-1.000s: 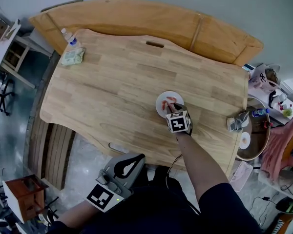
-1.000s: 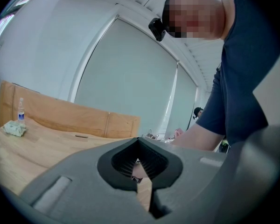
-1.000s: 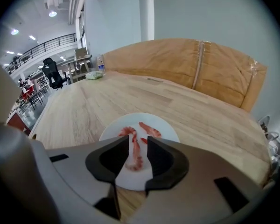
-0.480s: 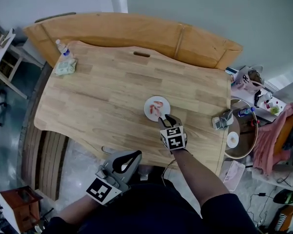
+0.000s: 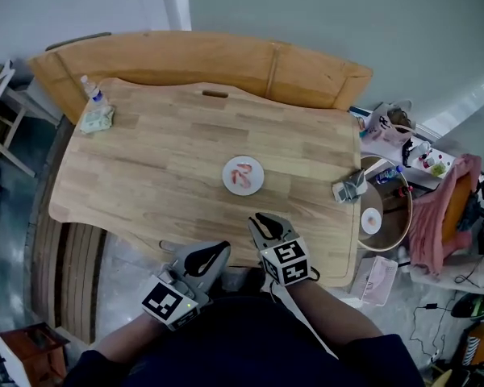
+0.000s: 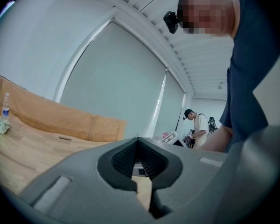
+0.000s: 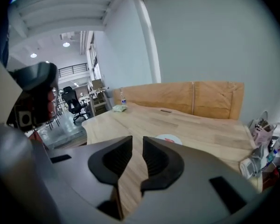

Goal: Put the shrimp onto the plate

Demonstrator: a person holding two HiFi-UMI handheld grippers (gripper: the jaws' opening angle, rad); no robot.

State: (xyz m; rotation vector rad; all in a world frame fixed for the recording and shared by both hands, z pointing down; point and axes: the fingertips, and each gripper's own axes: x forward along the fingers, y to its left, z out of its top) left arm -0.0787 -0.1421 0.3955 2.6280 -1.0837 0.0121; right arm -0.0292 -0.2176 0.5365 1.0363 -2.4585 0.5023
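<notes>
Judging by how things lay, the placing was taken as done. The shrimp (image 5: 243, 172) was seen lying on the white plate (image 5: 229, 184), pink curls near its centre, and the plate sat about the middle of the table (image 5: 153, 156). No second shrimp was noted on the bare wood, though small items could have been missed at that height.

The right gripper (image 5: 263, 220) was held at the near edge of the table, well apart from the plate. Its jaws were caught closing, only a narrow slot was left between the pads, and nothing was found in that slot. From its own view the plate was seen beyond the jaw tips, farther across the table.

The left gripper (image 5: 218, 251) was held off the near edge, to the left of the right one. Its jaws were brought together at the tips and nothing was gripped.

A bottle (image 5: 89, 89) and a crumpled cloth (image 5: 95, 119) were noted at the far left corner, untouched. Nothing was judged left except, perhaps, resting both tools
</notes>
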